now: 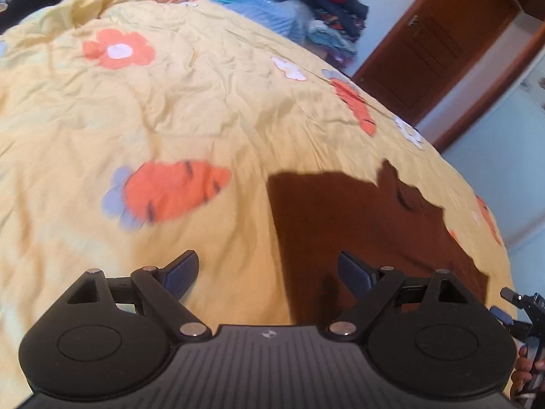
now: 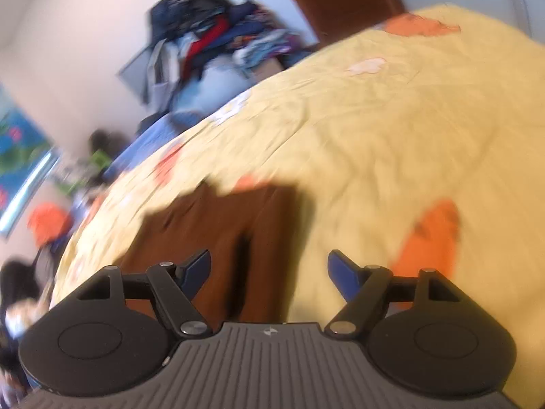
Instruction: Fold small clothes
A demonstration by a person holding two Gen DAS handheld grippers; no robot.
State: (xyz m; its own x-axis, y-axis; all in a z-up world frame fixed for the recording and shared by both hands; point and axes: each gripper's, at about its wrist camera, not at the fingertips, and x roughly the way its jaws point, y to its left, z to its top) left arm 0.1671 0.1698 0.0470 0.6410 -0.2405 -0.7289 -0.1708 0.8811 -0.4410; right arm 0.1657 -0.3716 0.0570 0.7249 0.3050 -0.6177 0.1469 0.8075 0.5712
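Both my grippers stand wide open and empty. The flat brown cloth garment [image 1: 368, 238] on the yellow carrot-print bedspread [image 1: 170, 109] lies under my left gripper [image 1: 268, 272], mostly rightward, and under my right gripper [image 2: 269, 272], mostly leftward. Pinching bedspread along with the garment could drag both.

No words, brand names or numbers can be read anywhere in either view. The only sign is a small pale emblem of two facing angular shapes, moulded near the far edge of the ribbed dark grey plastic gripper body [image 1: 265, 333], midway between the two arms; the same emblem stands on the other gripper's ribbed body [image 2: 269, 332].
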